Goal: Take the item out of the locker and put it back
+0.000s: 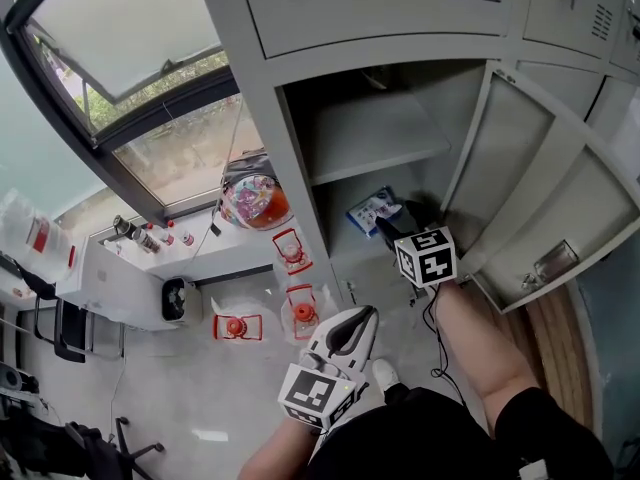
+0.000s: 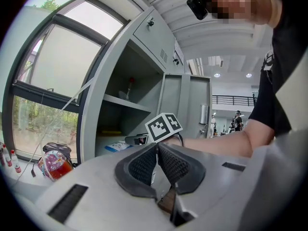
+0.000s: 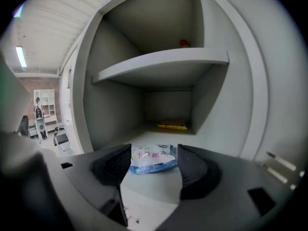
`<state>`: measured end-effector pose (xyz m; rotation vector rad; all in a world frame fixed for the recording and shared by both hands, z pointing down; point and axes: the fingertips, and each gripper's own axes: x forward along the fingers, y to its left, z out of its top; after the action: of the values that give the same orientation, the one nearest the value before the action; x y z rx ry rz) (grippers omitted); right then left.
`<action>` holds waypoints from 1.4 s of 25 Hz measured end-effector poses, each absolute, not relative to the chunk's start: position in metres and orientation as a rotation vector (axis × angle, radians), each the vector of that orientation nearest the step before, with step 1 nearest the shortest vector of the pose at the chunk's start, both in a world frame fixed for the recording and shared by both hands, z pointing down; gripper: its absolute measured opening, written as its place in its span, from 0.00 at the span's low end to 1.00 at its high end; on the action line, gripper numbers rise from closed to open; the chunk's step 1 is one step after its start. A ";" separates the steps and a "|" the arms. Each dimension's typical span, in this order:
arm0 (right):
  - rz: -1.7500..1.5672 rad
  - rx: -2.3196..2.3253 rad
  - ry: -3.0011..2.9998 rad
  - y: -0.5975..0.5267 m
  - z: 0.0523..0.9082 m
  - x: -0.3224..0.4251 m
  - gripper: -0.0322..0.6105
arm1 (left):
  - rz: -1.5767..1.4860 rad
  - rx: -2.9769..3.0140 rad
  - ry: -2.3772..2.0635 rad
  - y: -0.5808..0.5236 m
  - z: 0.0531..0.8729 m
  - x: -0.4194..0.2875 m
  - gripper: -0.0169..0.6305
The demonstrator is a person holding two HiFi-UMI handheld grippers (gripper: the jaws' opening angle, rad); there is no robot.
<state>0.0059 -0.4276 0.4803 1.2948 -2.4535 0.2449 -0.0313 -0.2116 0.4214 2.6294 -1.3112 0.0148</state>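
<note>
- Head view: the locker (image 1: 300,138) stands open, its door (image 1: 540,188) swung out towards 4 o'clock.
- A blue-and-white packet (image 1: 372,208) lies on the floor of the lower compartment, under the shelf (image 1: 370,133).
- The right gripper (image 1: 390,226) reaches into that compartment, its tips just beside the packet at the packet's 5 o'clock.
- The left gripper (image 1: 365,313) is outside the locker, at about 6 o'clock from the packet and well apart from it.
- A colourful bag (image 1: 255,200) sits at the locker's 9 o'clock, below the window (image 1: 130,28).
- Left gripper view: the jaws meet at their tips (image 2: 157,146) with nothing between them.
- Past them at 12 o'clock is the right gripper's marker cube (image 2: 163,126), and the packet (image 2: 115,147) shows at 9 o'clock inside the locker.
- Right gripper view: the jaws stand wide (image 3: 154,153), and the packet (image 3: 151,159) lies flat on the locker floor between their tips.
- I cannot tell whether it touches a pad.
- A yellow thing (image 3: 172,125) lies at the back of the compartment, at 12 o'clock from the packet.
</note>
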 end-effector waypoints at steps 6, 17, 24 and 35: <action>0.312 1.291 -2.387 -0.446 0.499 0.006 0.60 | 0.011 2.626 -1.312 -0.220 0.423 -0.034 0.07; 0.366 1.183 -2.284 -0.455 0.521 -0.002 0.61 | 0.016 2.602 -1.314 -0.226 0.427 -0.038 0.07; 0.334 1.096 -2.260 -0.453 0.526 -0.004 0.55 | 0.002 2.589 -1.325 -0.229 0.428 -0.040 0.07; 0.277 1.068 -2.324 -0.443 0.519 -0.015 0.26 | 0.018 2.594 -1.316 -0.224 0.429 -0.038 0.07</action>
<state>-0.0151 -0.4434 0.5189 1.0682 -2.3235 0.2775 -0.0385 -0.2240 0.4292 2.5940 -1.3162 0.0180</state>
